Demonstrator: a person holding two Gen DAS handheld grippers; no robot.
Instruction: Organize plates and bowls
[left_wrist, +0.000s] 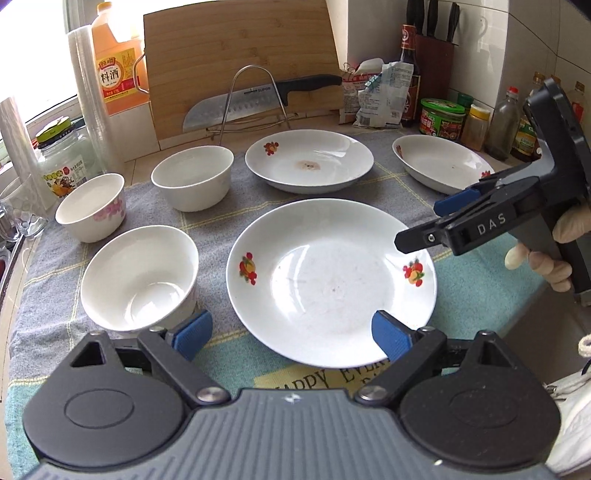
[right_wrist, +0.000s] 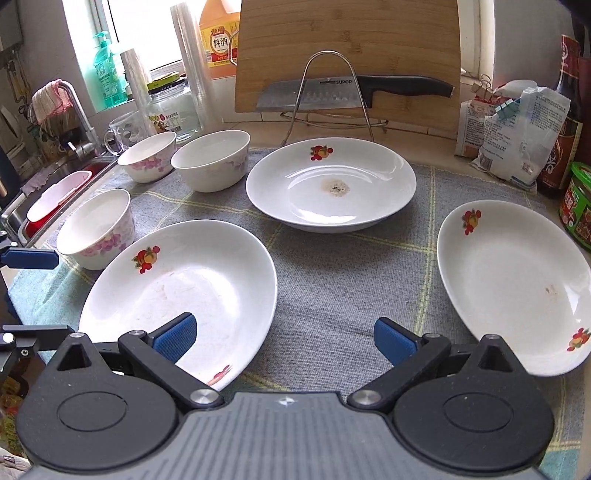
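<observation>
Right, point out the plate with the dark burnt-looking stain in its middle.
The far plate, in front of the knife rack. The near-left plate and right-hand plate show only faint marks.

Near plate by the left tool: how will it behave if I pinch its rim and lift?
The near plate looks glazed, so probably slippery between the pads. Likely rigid and breakable. Its wide, shallow shape may tilt when held at one edge.

Bright daylight floods in from the window (right_wrist: 92, 33) at upper left, blown out white. Glare streaks the plates (right_wrist: 332, 184); fisheye bending warps the edges.
</observation>
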